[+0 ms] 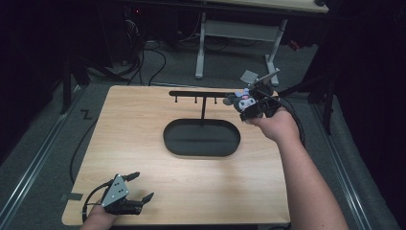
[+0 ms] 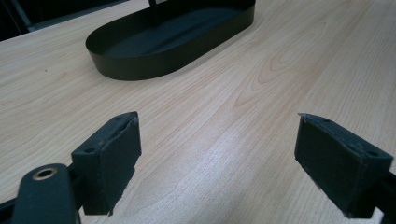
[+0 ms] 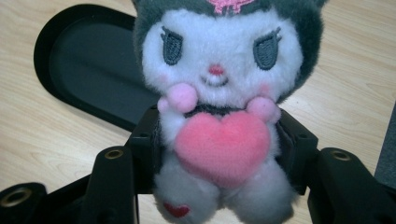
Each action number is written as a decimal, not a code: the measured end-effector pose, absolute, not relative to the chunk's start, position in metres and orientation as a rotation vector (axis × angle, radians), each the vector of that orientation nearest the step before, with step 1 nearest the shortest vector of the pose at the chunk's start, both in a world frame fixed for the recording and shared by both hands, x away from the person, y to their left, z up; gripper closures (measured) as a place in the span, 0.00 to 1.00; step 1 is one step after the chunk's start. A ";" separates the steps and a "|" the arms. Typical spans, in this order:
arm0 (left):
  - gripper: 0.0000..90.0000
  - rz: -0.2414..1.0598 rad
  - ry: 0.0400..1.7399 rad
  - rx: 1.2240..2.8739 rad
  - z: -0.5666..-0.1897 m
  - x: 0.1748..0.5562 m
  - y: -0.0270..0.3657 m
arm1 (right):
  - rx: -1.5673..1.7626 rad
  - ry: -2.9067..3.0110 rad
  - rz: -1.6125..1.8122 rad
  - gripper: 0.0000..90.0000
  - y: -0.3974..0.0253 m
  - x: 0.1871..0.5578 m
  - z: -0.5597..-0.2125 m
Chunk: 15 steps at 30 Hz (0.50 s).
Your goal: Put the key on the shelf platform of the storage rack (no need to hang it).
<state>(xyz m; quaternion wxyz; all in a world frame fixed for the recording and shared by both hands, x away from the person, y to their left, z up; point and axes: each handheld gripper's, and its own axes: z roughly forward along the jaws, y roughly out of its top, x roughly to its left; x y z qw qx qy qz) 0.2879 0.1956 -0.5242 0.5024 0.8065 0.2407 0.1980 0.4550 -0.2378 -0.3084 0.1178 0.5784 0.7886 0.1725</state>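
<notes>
Wooden table [image 1: 191,187]; white-faced, grey-hooded plush [image 3: 219,107]

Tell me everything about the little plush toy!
The plush toy is soft and fuzzy, with a white face, a dark grey hood bearing a pink mark, stitched grey eyes, pink cheeks and a tiny pink nose. It hugs a pink heart; one foot has a red heart. The right gripper clamps its body, holding it up by the black hook stand.

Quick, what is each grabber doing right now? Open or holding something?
Left gripper: open, holding nothing, low over the light wooden table.
Right gripper: shut on the grey-and-white plush toy with a pink heart.
</notes>
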 end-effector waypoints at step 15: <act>0.17 0.487 0.592 1.934 -0.525 0.287 0.196 | 1.841 2.234 0.615 0.50 -0.273 0.460 -0.342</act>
